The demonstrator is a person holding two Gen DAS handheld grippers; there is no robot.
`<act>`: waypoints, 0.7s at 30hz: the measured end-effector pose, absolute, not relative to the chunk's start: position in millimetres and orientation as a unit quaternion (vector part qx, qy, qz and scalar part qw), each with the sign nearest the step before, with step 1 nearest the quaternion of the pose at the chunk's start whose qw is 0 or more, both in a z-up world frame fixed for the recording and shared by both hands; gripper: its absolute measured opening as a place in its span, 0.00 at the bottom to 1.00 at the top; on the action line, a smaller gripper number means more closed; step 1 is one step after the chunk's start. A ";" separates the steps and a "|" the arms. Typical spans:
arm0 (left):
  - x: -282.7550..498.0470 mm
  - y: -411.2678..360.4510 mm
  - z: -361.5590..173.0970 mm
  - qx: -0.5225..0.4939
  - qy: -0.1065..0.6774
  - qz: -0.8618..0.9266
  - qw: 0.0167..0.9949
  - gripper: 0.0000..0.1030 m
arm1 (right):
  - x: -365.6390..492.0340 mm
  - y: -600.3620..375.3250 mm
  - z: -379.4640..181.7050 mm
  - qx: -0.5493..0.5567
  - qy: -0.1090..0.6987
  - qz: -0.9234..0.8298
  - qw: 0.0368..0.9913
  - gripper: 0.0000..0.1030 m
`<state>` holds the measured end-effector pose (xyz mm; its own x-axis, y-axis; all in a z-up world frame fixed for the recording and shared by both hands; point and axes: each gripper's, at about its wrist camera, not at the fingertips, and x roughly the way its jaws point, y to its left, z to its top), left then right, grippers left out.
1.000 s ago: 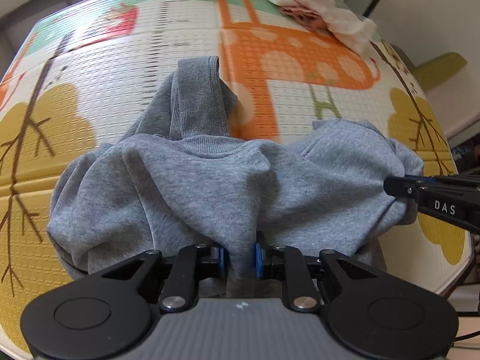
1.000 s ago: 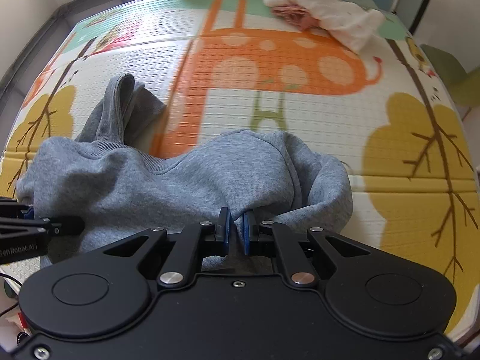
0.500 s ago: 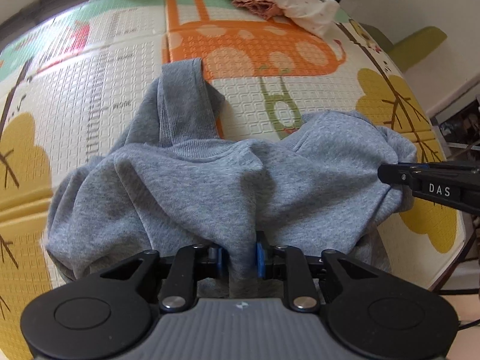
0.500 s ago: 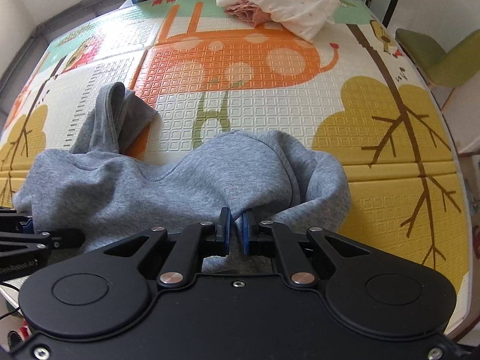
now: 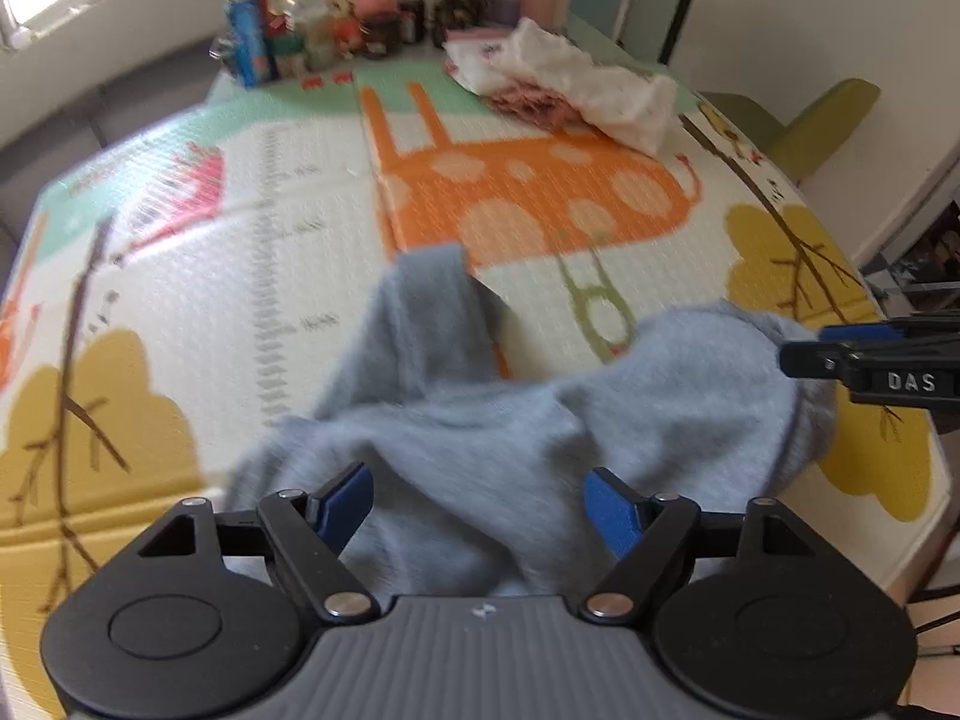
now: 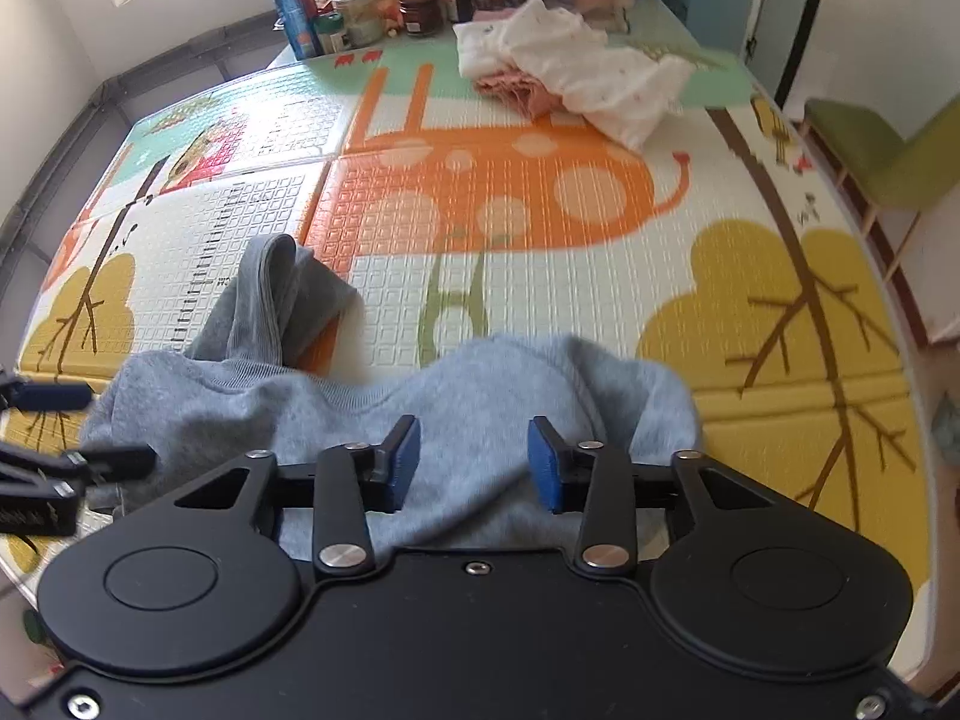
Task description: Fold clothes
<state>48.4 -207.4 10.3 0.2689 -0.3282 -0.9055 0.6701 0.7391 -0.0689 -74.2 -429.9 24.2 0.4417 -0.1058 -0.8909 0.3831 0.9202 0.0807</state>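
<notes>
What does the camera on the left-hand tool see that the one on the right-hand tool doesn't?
Only the left view shows the left gripper up close, fingers opening with grey cloth lying between them, unpinched, and the other tool's "DAS" label.

Only the right view shows the right gripper up close, also opening over the cloth, and a blue drinks can.

Both show the grey sweatshirt bunched on the patterned play mat, the white and pink clothes pile, and a green chair.

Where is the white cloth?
The white cloth lies at the far end of the mat, in the upper middle of the right wrist view. It sits partly on a pink cloth, beside the bottles and cans.
</notes>
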 end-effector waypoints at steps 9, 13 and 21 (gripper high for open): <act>93.2 -181.7 -6.6 0.168 0.527 -0.289 0.781 0.79 | -48.3 -444.4 10.4 0.104 0.530 -0.156 0.827 0.46; 107.7 -173.8 -22.1 0.155 0.543 -0.287 0.774 0.79 | -40.3 -457.6 -6.7 0.097 0.545 -0.165 0.816 0.47; 123.9 -178.0 -42.7 0.142 0.559 -0.304 0.758 0.80 | -29.4 -476.4 -35.4 0.095 0.567 -0.168 0.801 0.53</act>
